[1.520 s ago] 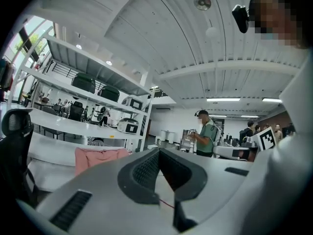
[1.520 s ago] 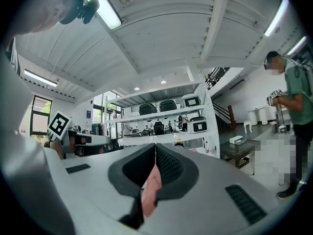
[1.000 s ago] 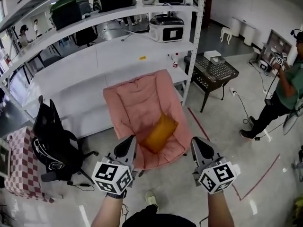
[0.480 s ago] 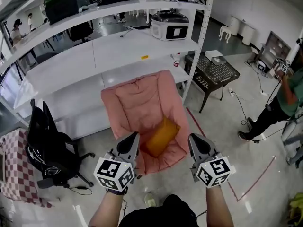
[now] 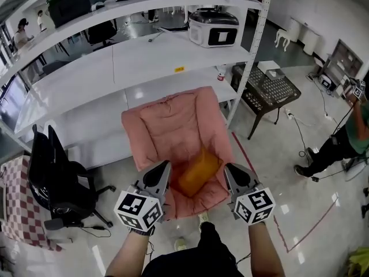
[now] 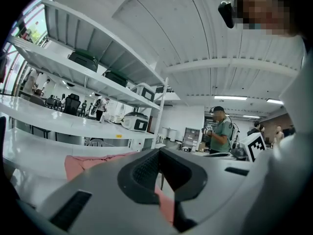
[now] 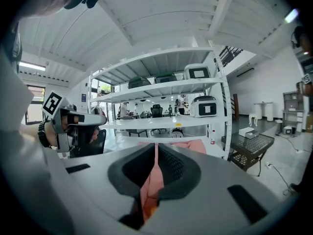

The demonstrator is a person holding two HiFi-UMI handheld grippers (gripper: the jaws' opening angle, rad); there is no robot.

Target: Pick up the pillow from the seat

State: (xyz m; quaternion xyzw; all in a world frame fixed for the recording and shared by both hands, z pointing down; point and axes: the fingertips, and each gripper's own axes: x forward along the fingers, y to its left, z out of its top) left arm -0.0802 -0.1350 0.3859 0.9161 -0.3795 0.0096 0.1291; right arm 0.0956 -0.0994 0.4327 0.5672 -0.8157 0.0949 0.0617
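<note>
Softness seemed the main trait of the orange pillow (image 5: 198,171), which lay slantwise low on the pink seat (image 5: 167,126). It looked light and likely to sag, so a pinch at a corner seemed best. The left gripper (image 5: 164,166) and right gripper (image 5: 229,168) flanked it, both closed and empty. A shelf rack (image 5: 115,56) stood behind and a black office chair (image 5: 57,183) to the left, neither in the way.

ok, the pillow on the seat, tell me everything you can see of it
The pillow is a mustard-orange, rectangular cushion of soft-looking fabric, plump and lightly creased. It lies askew on the seat of the pink padded chair, nearer the seat's right side in the head view. Only the chair touches it.
</note>
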